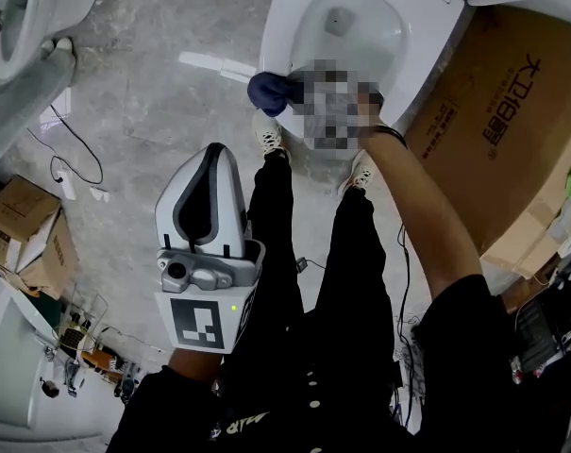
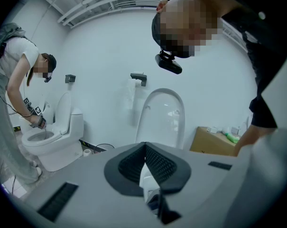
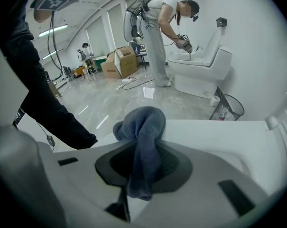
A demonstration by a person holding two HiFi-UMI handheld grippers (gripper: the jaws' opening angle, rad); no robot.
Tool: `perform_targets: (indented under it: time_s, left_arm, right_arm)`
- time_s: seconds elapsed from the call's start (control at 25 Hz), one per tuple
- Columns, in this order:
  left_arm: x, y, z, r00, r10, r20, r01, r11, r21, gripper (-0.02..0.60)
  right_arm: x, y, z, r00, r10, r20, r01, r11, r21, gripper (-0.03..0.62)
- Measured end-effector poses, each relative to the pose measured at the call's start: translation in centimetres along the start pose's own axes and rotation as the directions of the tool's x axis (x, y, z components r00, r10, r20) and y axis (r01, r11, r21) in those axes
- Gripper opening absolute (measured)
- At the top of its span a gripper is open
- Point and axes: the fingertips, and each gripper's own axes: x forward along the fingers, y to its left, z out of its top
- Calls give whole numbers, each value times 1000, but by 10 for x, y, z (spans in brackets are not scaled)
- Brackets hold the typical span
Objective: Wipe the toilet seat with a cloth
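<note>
I grip the blue cloth (image 3: 142, 144) tight in my right gripper's (image 3: 143, 127) fingers, its bunched end against the toilet seat (image 3: 219, 139) just beyond them, with the wipe seemingly barely begun, while my left gripper (image 1: 214, 154) hangs idle, fingers closed on nothing.

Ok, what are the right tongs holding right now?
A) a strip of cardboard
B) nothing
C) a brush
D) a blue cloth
D: in the right gripper view the right tongs are shut on the blue cloth, which bunches up beyond their tips at the rim of the white toilet.
</note>
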Motion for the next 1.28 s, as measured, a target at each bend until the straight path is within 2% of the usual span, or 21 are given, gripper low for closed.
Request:
perform_targets:
  time_s: [0.12,0.68,0.92,1.28]
  left_arm:
    - [2,-1,1,1000,-5,-1,5,1000,1,11]
    - [10,11,-1,1000,4,-13,-4,1000,0,11]
    - [14,16,-2,1000,12,-23,-12,1000,-3,11]
    - [21,19,1,1000,11,-23,-11,1000,-3,11]
  right_arm:
    - [-1,-17,2,1000,-21,11,21,999,39,81]
    - [-5,-50,6,999,-19,49,13,992,123,81]
    - [-9,-76,6,997,-41,61,31,986,163,81]
    - [-20,-126,6,991,-99,92,69,954,291,80]
